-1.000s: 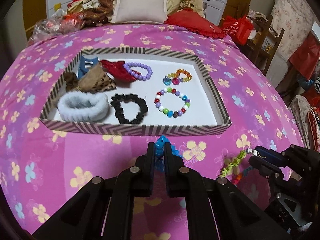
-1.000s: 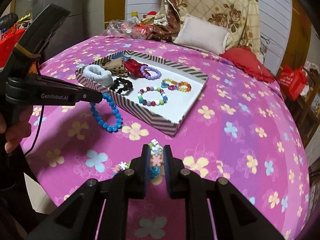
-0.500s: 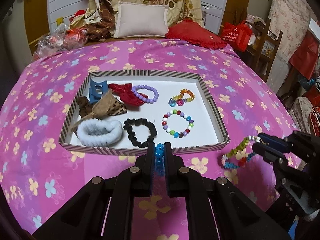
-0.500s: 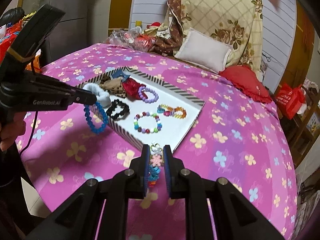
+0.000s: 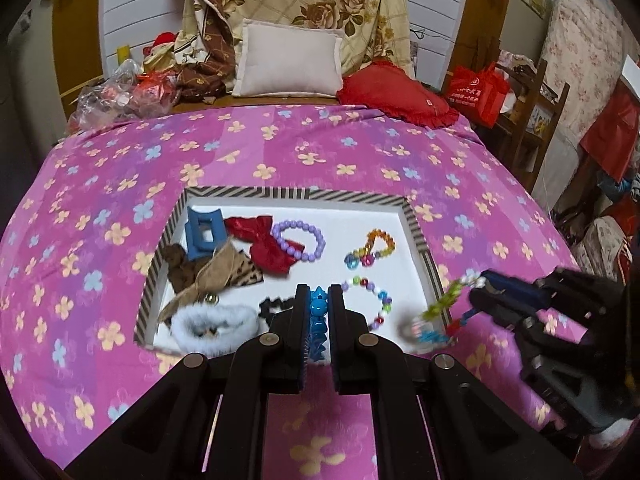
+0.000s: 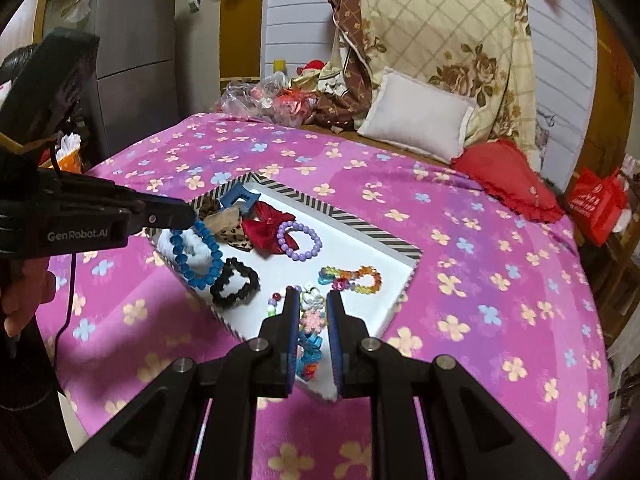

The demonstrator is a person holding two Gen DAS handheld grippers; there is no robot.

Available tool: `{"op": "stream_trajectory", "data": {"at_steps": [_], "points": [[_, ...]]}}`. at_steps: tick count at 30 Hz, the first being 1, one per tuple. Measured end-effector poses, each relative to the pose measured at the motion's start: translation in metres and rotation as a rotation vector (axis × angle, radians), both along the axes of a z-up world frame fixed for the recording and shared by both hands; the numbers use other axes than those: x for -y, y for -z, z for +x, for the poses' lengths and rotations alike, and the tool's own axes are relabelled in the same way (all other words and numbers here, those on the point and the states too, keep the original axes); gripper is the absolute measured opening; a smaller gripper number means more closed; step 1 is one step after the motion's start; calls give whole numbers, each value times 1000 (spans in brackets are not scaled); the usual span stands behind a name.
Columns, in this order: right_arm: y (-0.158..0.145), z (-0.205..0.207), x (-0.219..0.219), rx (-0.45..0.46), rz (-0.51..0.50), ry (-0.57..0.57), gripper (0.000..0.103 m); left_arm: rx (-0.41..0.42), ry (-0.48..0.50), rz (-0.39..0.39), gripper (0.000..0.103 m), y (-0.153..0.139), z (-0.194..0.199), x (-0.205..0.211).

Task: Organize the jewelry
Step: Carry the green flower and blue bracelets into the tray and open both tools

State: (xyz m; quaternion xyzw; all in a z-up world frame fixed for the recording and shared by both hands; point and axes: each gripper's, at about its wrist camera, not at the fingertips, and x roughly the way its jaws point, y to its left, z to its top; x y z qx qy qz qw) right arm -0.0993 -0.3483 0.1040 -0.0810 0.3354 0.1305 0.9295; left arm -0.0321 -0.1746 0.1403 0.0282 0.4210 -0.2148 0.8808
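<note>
The left gripper (image 5: 319, 309) has its fingers (image 5: 299, 322) clamped on a blue bead bracelet (image 5: 317, 320), which in the right wrist view hangs as a loop of round blue beads (image 6: 199, 258) over the near left part of the tray (image 5: 416, 229). The right gripper (image 6: 313, 312) has its fingers (image 6: 291, 320) closed narrowly on a mixed charm bracelet (image 6: 312, 322) with a pale pink flower, clear pieces, and blue and orange bits; in the left wrist view it dangles, blurred, green and blue (image 5: 434, 314), over the tray's near right corner.

The tray is a shallow white box with a striped rim, lying on a bed (image 5: 280, 152) with a pink flowered cover. Inside it are three bead bracelets: a purple one (image 5: 298, 240) near the middle, a small amber and rainbow one (image 5: 370, 249) toward the right side, and a white and many-coloured one (image 5: 376, 300) at the near right, partly hidden by the fingers. Along the tray's left side lie one blue hair claw (image 5: 203, 233), one red bow (image 5: 266, 246), one tan and leopard-print bow (image 5: 224, 272), one brown scrunchie (image 5: 180, 266) and one white fluffy band (image 5: 214, 326). One black scrunchie (image 6: 235, 282) sits near the tray's front edge.

Beyond the tray, at the bed's head, are one white pillow (image 5: 289, 60) and one red cushion (image 5: 394, 94).
</note>
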Motion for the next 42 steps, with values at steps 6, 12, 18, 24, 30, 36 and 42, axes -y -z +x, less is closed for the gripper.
{"op": "stream_trajectory", "data": {"at_steps": [6,12,18,24,30,36,42], "points": [[24,34,0,-74,12,-13,13,-58,31,-30,0,12,26,22],[47,77,12,-129,-92,29,13,-101,57,-33,0,34,54,51],[67,108,24,-172,-118,50,13,-167,-25,39,0,76,86,51],[82,121,25,-181,-122,55,13,-215,-80,61,0,95,98,37],[81,121,27,-175,-103,93,43,-230,-103,42,0,98,101,31],[54,94,45,-110,-32,141,46,-223,-124,-6,20,88,90,17],[39,57,45,-78,61,168,58,-132,-163,37,22,70,60,-1]]}}
